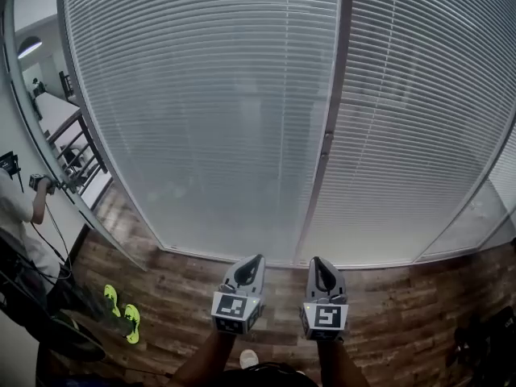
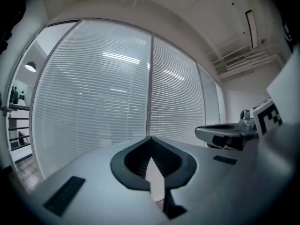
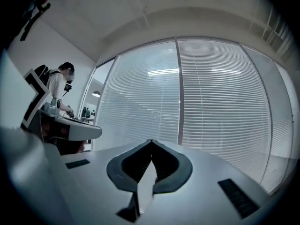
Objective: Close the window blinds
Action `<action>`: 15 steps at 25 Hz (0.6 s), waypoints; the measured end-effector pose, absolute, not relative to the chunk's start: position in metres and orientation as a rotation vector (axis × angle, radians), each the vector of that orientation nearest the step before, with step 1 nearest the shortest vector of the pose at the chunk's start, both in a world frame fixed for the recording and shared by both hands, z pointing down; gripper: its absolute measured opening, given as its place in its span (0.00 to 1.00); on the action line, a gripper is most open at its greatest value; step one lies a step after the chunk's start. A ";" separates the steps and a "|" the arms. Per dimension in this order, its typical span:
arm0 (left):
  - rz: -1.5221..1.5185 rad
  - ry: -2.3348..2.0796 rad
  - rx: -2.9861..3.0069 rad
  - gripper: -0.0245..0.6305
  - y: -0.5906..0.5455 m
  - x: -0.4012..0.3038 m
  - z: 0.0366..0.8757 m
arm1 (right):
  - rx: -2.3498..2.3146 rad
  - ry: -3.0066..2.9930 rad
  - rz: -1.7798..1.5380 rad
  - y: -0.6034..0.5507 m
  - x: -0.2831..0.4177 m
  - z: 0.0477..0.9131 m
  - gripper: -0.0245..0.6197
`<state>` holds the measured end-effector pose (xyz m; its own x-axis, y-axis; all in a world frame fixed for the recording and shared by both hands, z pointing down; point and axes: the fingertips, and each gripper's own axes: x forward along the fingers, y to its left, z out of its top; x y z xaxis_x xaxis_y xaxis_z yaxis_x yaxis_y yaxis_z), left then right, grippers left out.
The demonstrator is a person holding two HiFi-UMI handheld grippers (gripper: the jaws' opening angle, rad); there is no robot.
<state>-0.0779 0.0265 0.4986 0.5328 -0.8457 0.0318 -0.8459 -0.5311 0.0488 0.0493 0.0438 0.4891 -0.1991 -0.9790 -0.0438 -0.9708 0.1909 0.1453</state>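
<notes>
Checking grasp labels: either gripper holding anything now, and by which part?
Nothing is held. The left gripper and right gripper both have their jaws shut tip to tip, empty, and stand clear of the blinds.

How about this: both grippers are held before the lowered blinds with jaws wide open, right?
Not quite. The left gripper and right gripper are held before the lowered blinds, but their jaws are shut, not wide open: each gripper view shows them meeting at the tips, nothing between.

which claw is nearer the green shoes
Left. The left claw is right of the shoes in the head view; the right claw is further right, beyond the left one.
</notes>
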 end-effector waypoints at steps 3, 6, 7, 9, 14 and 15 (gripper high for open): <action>0.017 -1.486 2.697 0.04 0.044 -0.063 0.497 | 1.948 -2.375 -0.224 0.060 0.064 0.489 0.04; 0.024 -1.511 2.691 0.04 0.060 -0.056 0.496 | 1.945 -2.377 -0.218 0.077 0.073 0.493 0.04; 0.021 -1.520 2.695 0.04 0.066 -0.053 0.495 | 1.946 -2.380 -0.220 0.082 0.075 0.493 0.04; 0.004 -1.547 2.690 0.04 0.076 -0.052 0.491 | 1.947 -2.386 -0.228 0.092 0.079 0.492 0.04; 0.025 -1.613 2.634 0.04 0.090 -0.066 0.492 | 1.939 -2.402 -0.244 0.112 0.080 0.485 0.04; 0.026 -1.625 2.626 0.04 0.090 -0.068 0.490 | 1.939 -2.405 -0.241 0.111 0.080 0.484 0.04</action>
<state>-0.0682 0.0898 0.4903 0.4465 -0.8938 0.0421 -0.8947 -0.4452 0.0362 0.0801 0.1114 0.4840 -0.2164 -0.9743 -0.0634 -0.9675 0.2053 0.1477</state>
